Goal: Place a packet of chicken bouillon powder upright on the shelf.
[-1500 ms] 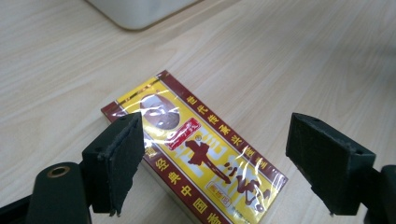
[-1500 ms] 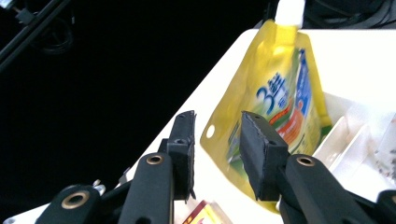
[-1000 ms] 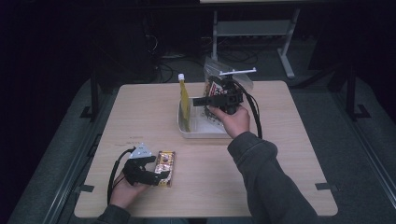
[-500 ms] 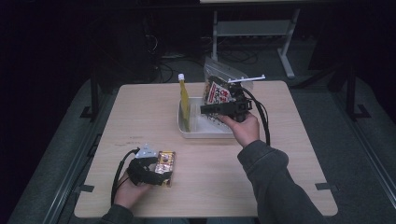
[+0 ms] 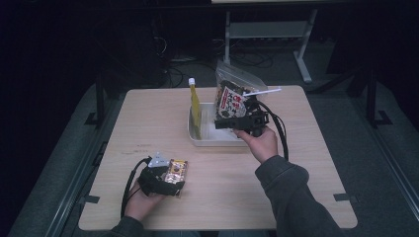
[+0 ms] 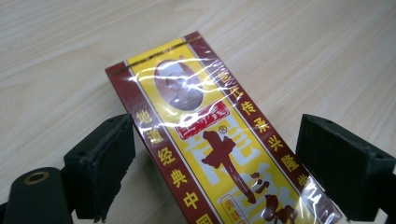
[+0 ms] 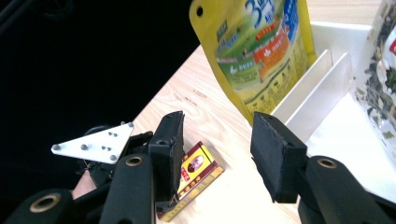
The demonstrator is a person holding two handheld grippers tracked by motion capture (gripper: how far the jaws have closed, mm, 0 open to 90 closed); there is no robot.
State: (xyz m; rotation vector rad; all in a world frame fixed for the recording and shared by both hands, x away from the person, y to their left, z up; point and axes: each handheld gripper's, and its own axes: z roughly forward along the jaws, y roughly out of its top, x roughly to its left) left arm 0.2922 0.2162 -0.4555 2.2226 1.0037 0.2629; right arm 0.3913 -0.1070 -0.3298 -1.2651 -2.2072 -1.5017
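the fingers of the left gripper sit spread either side of the red-and-yellow box, pads clear of its edges, nothing pinched yet. that box lies flat on the counter, well in front of the white tray and off toward its left. over at the tray, the right gripper hangs just above the near rim with its fingers about half spread and bare, jaws having just been opening, nothing between them. the clear snack bag stands propped at the tray's back right, the yellow pouch upright along the tray's left wall.

the risk from here, as i read it: the box wears slick wrap, and the left fingers straddle it at a slant. close off-square and it may twist or skid across the counter instead of lifting. and the right gripper is close to the snack bag; a careless swing away could tip it out of the tray.
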